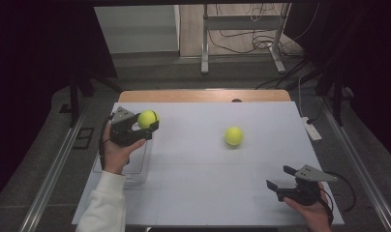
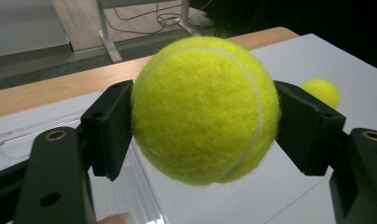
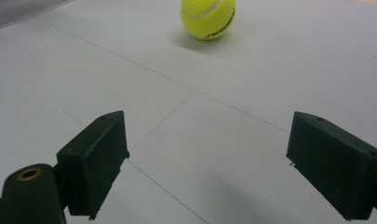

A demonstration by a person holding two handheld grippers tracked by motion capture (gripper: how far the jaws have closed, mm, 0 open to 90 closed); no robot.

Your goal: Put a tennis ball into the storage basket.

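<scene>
Left gripper raised, jaws clamped; right gripper low, jaws wide apart.

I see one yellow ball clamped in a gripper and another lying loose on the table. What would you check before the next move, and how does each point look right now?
1. Left gripper pressing both sides of the held tennis ball: ok.
2. Held ball lifted off the white table: ok.
3. Clear tray lies under the left hand, ready to receive it: cannot tell how deep it is.
4. Right gripper open with nothing between its jaws: ok.
5. Loose tennis ball lying free, nothing crowding it: ok.
6. Loose ball at rest: cannot tell; it looks slightly blurred.
</scene>
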